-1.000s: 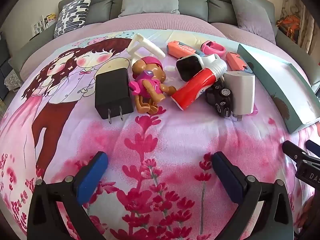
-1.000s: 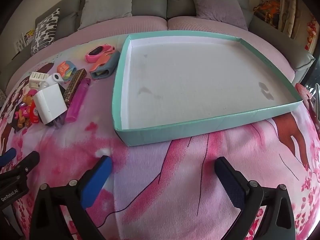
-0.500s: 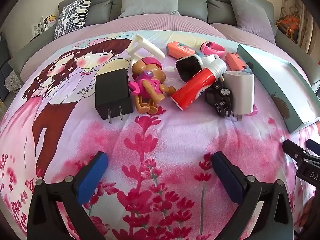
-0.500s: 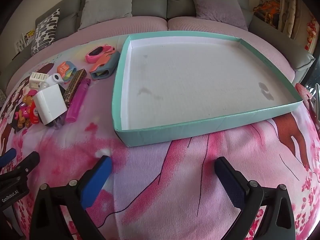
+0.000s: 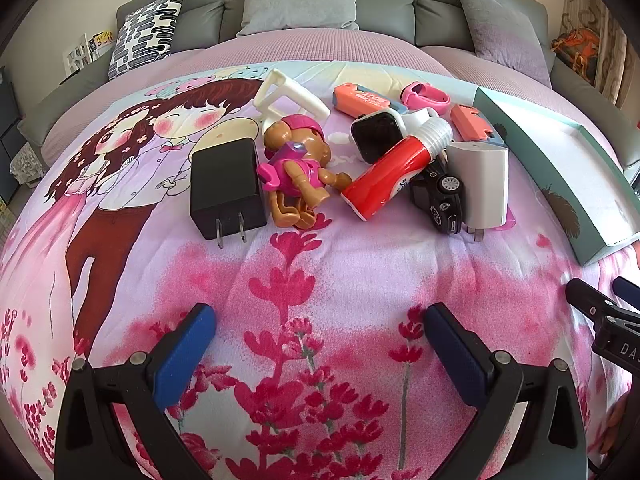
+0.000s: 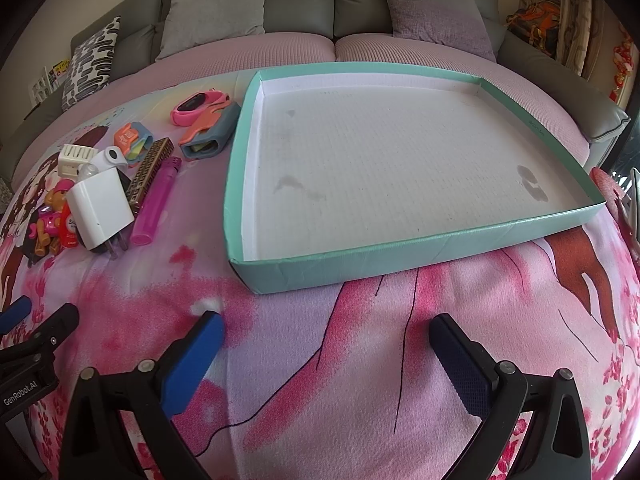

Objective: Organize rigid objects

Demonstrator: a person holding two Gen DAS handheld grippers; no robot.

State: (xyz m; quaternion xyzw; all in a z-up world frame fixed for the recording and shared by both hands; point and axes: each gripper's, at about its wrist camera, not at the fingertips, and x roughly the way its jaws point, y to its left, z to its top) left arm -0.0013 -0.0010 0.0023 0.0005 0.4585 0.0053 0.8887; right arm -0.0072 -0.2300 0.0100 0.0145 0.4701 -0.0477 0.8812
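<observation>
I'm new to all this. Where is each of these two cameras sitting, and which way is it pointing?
Left wrist view: rides on the left gripper, low over the printed pink blanket, facing a pile of toys, among them a black plug charger and a brown toy puppy in pink; its open blue-padded fingers show.
Right wrist view: rides on the right gripper, facing the shallow teal cardboard tray; its open fingers show.
Shared: both see the white plug charger, the tray and the grey sofa.
</observation>
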